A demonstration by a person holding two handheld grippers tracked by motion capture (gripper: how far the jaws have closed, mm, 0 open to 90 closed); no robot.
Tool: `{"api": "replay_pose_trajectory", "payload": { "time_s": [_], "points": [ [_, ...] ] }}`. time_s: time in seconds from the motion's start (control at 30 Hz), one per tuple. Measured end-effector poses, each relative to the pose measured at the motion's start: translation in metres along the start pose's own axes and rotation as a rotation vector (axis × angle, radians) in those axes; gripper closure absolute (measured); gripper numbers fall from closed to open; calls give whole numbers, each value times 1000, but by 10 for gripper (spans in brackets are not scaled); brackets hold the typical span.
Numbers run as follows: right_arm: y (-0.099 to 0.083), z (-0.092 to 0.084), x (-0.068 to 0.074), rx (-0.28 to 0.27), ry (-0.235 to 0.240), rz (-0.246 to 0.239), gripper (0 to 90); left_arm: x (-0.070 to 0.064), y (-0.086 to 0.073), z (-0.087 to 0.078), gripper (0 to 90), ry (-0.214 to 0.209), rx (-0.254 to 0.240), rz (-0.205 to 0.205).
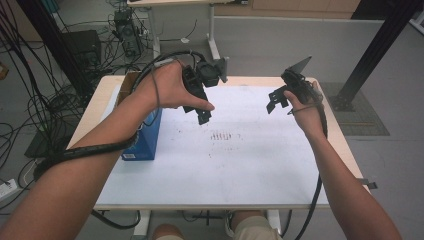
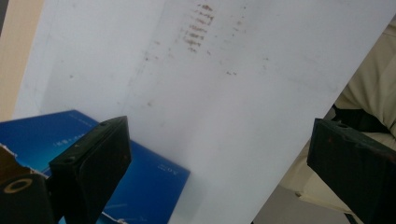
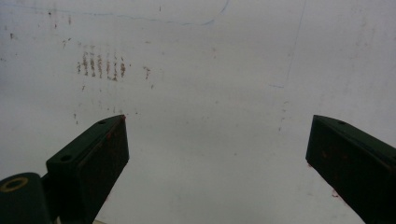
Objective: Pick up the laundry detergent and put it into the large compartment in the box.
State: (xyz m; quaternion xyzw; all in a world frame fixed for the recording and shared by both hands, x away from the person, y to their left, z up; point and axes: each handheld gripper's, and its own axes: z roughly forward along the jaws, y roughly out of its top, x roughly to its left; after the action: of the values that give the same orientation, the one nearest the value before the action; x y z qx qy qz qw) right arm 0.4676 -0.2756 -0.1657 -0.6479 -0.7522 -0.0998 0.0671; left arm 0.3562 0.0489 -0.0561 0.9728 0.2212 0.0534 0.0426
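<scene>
My left gripper point(image 1: 201, 114) hangs in the air over the white sheet point(image 1: 225, 165), a little right of a blue box point(image 1: 142, 137). In the left gripper view its jaws point(image 2: 219, 158) stand wide apart with nothing between them, the blue box point(image 2: 149, 186) lying below the left jaw. My right gripper point(image 1: 276, 100) is held above the sheet's far right part. In the right gripper view it point(image 3: 217, 158) is open and empty over the sheet, with rows of brown smudges point(image 3: 100, 65) ahead.
A white sheet covers most of the wooden table point(image 1: 100, 95). Brown smudges point(image 1: 222, 136) mark its middle. An open cardboard box point(image 1: 127, 82) stands behind the blue one at the left edge. Cables and gear point(image 1: 100, 40) lie on the floor beyond; a black post point(image 1: 375, 50) rises at right.
</scene>
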Motion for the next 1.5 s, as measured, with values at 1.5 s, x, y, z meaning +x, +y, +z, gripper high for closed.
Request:
{"api": "replay_pose_trajectory", "payload": {
  "time_s": [1.5],
  "points": [
    [-1, 3, 3, 2, -4, -1, 60, -19, 14, 16, 76, -55, -13, 164]
  ]
}}
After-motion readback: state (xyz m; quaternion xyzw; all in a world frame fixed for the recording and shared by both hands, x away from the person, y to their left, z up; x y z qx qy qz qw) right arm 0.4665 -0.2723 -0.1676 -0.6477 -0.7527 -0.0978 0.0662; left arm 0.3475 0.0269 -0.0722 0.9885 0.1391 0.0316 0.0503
